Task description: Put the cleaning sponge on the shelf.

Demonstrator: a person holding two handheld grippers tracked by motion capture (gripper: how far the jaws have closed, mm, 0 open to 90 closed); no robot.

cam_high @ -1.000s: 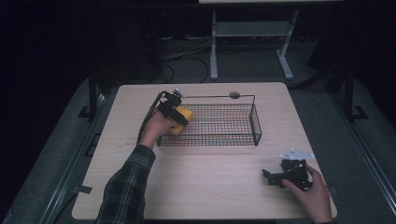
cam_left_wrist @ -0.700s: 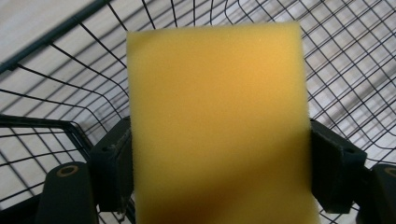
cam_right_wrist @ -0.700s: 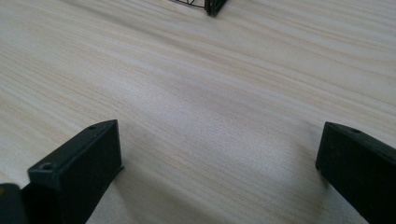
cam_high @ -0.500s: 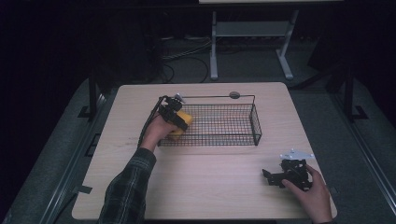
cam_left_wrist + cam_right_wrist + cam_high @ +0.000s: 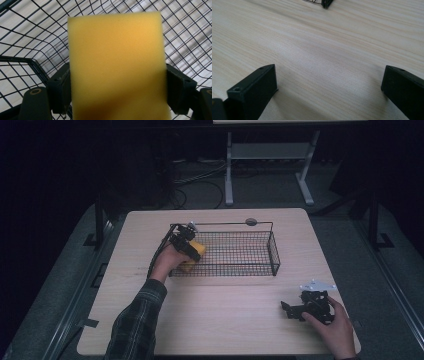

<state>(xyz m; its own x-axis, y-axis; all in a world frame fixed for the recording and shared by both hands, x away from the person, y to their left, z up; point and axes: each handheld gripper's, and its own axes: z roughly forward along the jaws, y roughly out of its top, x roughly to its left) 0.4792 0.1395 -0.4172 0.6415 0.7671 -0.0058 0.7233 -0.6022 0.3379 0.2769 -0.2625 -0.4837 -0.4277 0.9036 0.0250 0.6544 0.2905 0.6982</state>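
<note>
Sponge (image 5: 116, 67), yellow and rectangular, sits clamped between the left gripper's (image 5: 186, 242) two black jaws, and from the high view it hangs at the left end of the black wire basket (image 5: 272, 251), at the level of the rim. In the left gripper view the mesh walls and floor of the basket lie right behind the sponge, so the carry looks nearly finished. What seems left is to bring it down onto the mesh floor, let go and draw the hand back out. Whether the sponge touches the wire yet cannot be told. Further right, the basket's floor lies bare. At the near right corner of the wooden table (image 5: 235, 320), the right gripper (image 5: 300, 309) rests idle with its jaws spread wide, nothing between them but bare tabletop, well apart from the basket.
</note>
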